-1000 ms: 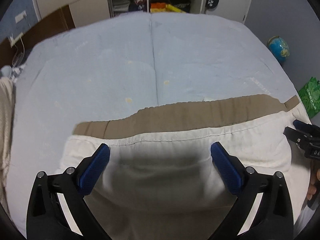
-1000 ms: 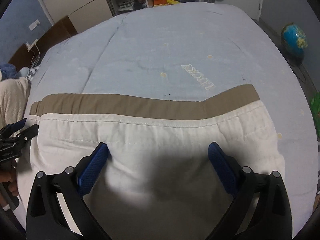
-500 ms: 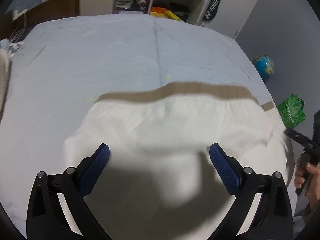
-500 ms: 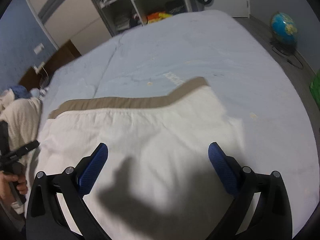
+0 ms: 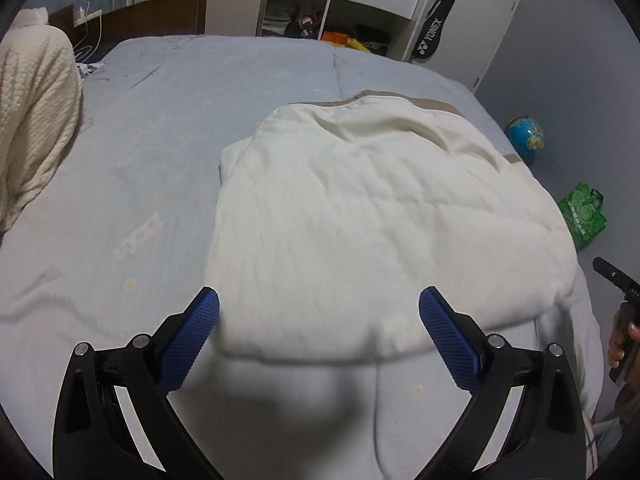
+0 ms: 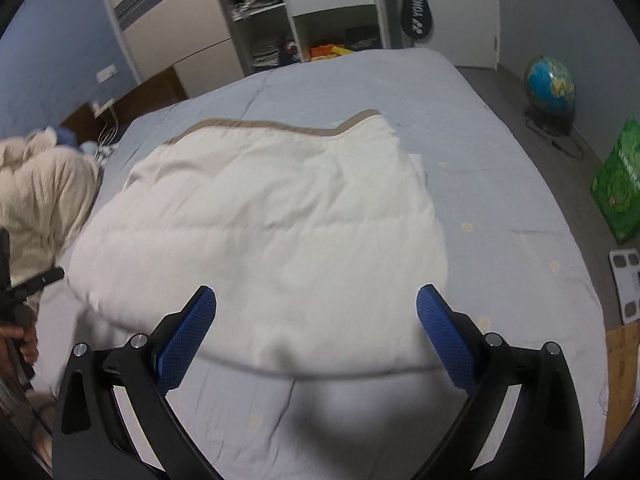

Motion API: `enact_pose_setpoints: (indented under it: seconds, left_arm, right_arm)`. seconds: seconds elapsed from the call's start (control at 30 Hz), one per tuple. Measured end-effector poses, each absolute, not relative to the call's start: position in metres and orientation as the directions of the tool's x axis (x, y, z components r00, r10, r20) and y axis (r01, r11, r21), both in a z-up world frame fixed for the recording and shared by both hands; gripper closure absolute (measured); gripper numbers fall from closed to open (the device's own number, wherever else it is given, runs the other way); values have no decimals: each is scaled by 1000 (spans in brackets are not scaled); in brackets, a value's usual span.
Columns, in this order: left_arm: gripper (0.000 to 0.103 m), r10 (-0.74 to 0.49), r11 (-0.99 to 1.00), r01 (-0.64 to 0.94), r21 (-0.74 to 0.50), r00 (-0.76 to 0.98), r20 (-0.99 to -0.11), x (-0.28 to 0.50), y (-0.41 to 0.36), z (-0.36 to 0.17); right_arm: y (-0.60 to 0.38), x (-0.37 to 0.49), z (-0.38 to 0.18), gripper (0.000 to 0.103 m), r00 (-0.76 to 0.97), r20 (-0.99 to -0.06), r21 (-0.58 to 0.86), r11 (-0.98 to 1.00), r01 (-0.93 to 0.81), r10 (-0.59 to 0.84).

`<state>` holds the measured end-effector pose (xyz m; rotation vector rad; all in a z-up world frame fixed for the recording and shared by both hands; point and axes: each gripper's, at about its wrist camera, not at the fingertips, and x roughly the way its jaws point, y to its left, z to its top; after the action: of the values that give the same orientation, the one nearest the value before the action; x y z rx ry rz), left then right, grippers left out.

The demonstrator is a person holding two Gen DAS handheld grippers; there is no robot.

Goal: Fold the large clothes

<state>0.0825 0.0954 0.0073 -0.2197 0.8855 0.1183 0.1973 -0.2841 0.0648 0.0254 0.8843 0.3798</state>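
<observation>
Cream quilted garment (image 5: 360, 220) with tan band along far edge lies folded on blue bed (image 5: 160, 140), nearer right side, near edge just ahead of both claws. Left claw (image 5: 319, 312) spread wide, empty. Right claw (image 6: 316, 310) likewise wide, empty, hovering above near hem. Judgement: one fold laid; next needs fresh grip on side edge or corners for cross fold. Containers: open shelving (image 6: 312, 36) behind bed holds stacked clothes, orange and yellow items; green bag (image 5: 584, 216) on floor, contents unseen.

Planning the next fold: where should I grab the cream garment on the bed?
Judging by its pose, take the cream garment at its near edge, coming low from the bed's near side. That edge is a rounded fold, slightly raised off the blue bedcover, so open fingers could slide around it.
</observation>
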Motion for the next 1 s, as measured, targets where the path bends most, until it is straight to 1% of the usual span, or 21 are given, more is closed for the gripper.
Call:
enact_pose_setpoints:
  seconds: [0.33, 0.5, 0.6, 0.9, 1.0]
  left_arm:
    - [7, 4, 977, -164, -139, 659, -752, 23, 58, 9]
    - [7, 28, 984, -151, -100, 670, -741, 2, 50, 8]
    - [7, 63, 985, -159, -67, 692, -720, -13, 46, 6]
    - [7, 71, 973, -200, -119, 742, -666, -42, 50, 13]
    - [7, 79, 975, -195, -105, 749, -658, -44, 45, 15]
  right_arm:
    - [-278, 131, 64, 8, 586, -744, 155, 935, -318, 322]
    - [-286, 106, 64, 8, 602, -741, 135, 945, -298, 296]
    - [-292, 94, 63, 8, 613, -739, 114, 950, -292, 277]
    - [-299, 56, 61, 8, 645, -721, 67, 953, -295, 251]
    - [-300, 46, 64, 8, 668, -703, 59, 956, -287, 244]
